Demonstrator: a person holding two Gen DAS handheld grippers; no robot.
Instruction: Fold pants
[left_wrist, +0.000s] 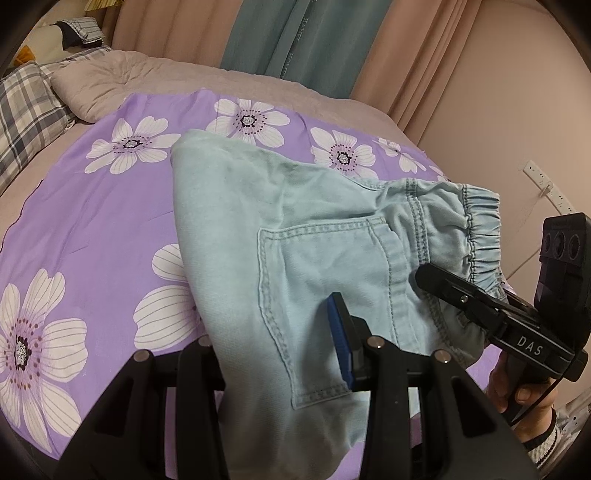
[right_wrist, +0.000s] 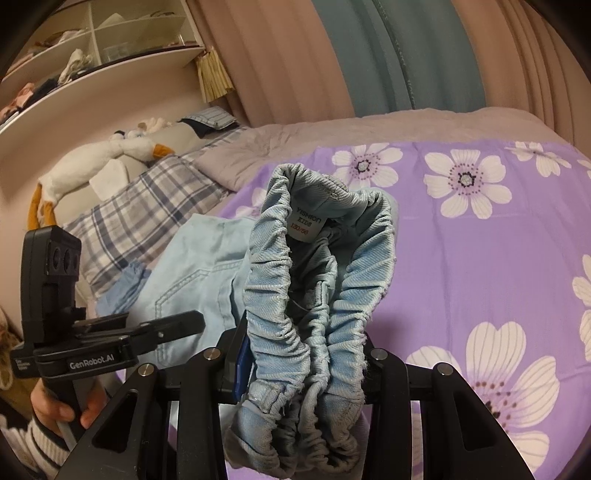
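Note:
Light blue denim pants (left_wrist: 295, 229) lie on the purple flowered sheet (left_wrist: 92, 206), back pocket up, elastic waistband to the right. My left gripper (left_wrist: 280, 350) is shut on the pants' near edge, beside the pocket; only its right blue pad shows, the cloth hides the other. In the right wrist view my right gripper (right_wrist: 306, 365) is shut on the bunched waistband (right_wrist: 317, 295), which stands up and shows a size label. The right gripper also shows in the left wrist view (left_wrist: 443, 284), and the left gripper in the right wrist view (right_wrist: 177, 325).
The bed carries a plaid pillow (right_wrist: 147, 206), a grey quilt (left_wrist: 147, 74) and a stuffed goose (right_wrist: 110, 155) toward the head. Curtains (left_wrist: 295, 37) hang behind the bed. A shelf (right_wrist: 92, 44) runs along the wall. A power strip (left_wrist: 546, 184) hangs on the right wall.

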